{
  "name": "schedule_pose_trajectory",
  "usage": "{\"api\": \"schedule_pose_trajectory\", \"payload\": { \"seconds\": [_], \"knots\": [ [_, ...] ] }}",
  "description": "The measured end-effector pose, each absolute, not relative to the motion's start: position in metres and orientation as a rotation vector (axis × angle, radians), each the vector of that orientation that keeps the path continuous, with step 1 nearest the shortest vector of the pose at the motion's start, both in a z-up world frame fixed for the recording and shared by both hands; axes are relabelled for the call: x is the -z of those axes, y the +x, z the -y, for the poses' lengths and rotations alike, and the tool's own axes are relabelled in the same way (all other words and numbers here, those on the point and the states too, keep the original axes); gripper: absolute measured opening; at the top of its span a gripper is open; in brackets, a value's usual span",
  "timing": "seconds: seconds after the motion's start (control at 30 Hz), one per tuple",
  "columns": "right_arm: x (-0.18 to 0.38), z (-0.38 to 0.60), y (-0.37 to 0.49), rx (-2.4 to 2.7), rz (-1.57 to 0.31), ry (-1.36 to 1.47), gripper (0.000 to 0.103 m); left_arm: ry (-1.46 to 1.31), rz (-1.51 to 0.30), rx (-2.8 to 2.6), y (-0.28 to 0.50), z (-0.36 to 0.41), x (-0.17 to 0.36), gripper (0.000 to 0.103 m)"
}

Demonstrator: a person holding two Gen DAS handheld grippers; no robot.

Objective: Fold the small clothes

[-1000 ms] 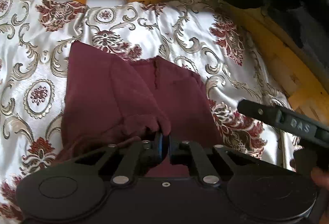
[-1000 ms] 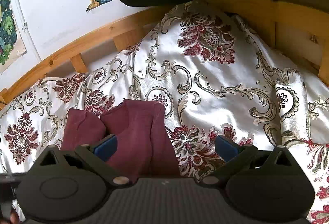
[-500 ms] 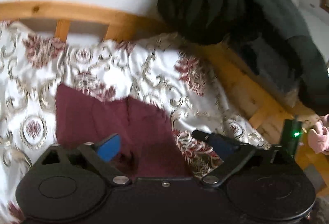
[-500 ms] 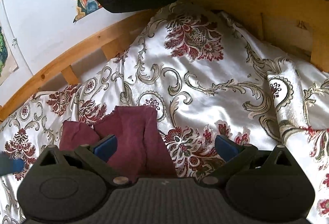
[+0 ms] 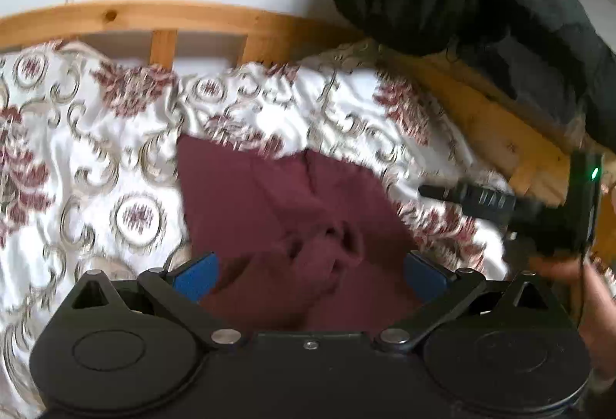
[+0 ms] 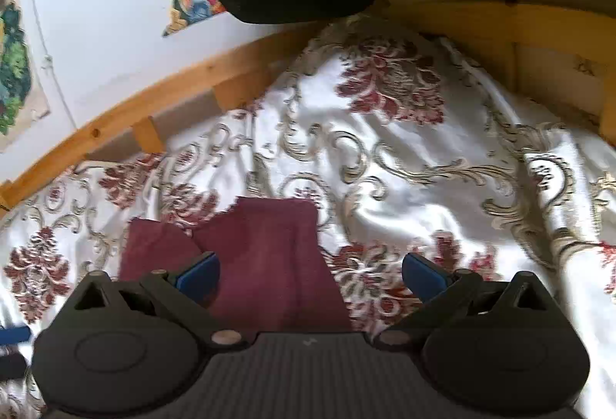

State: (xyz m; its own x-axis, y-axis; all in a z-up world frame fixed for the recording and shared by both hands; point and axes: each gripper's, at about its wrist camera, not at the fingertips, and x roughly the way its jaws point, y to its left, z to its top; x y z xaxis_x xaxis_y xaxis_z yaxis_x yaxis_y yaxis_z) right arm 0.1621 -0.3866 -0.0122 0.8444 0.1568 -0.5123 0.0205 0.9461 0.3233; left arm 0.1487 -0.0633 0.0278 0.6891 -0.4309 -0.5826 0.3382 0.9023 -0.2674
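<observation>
Clothes (image 5: 269, 211) here are one soft, light, floppy dark red piece lying on the bedspread (image 5: 77, 149), below the wooden bed rail (image 5: 192, 15). Our left gripper (image 5: 310, 271) and right gripper (image 6: 310, 271) gape wide, holding nothing. We should pinch a flat corner, not the bunched middle.

The maroon garment (image 5: 281, 211) lies partly folded on the floral bedspread (image 5: 96, 157), rumpled near its front edge.
</observation>
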Motion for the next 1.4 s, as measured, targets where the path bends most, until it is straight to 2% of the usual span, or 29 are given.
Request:
{"api": "schedule_pose_trajectory", "payload": {
  "seconds": [0.17, 0.37, 0.5, 0.63, 0.87, 0.97, 1.23, 1.27, 1.3, 1.4],
  "knots": [
    [0.011, 0.376, 0.166, -0.248, -0.513, 0.455, 0.103, -0.002, -0.788, 0.382, 0.15, 0.079, -0.006, 0.102],
    [0.022, 0.349, 0.183, -0.498, -0.58, 0.519, 0.103, 0.07, -0.851, 0.394, 0.155, 0.09, 0.008, 0.102],
    [0.042, 0.337, 0.202, -0.534, -0.698, 0.551, 0.103, 0.093, -0.87, 0.381, 0.158, 0.09, 0.011, 0.102],
    [0.053, 0.331, 0.214, -0.581, -0.736, 0.575, 0.103, 0.091, -0.891, 0.368, 0.163, 0.089, 0.014, 0.102],
    [0.061, 0.314, 0.22, -0.553, -0.724, 0.48, 0.103, 0.049, -0.824, 0.338, 0.164, 0.086, 0.008, 0.102],
    [0.061, 0.311, 0.219, -0.558, -0.725, 0.441, 0.099, 0.043, -0.783, 0.334, 0.162, 0.085, 0.004, 0.102],
    [0.073, 0.304, 0.236, -0.568, -0.799, 0.481, 0.097, 0.13, -0.784, 0.341, 0.16, 0.095, 0.009, 0.102],
    [0.072, 0.303, 0.235, -0.57, -0.796, 0.477, 0.092, 0.139, -0.779, 0.344, 0.159, 0.096, 0.009, 0.102],
    [0.071, 0.303, 0.234, -0.576, -0.795, 0.477, 0.08, 0.146, -0.773, 0.347, 0.158, 0.097, 0.009, 0.102],
    [0.07, 0.305, 0.232, -0.565, -0.784, 0.478, 0.062, 0.161, -0.737, 0.353, 0.154, 0.097, 0.007, 0.1]
  ]
}}
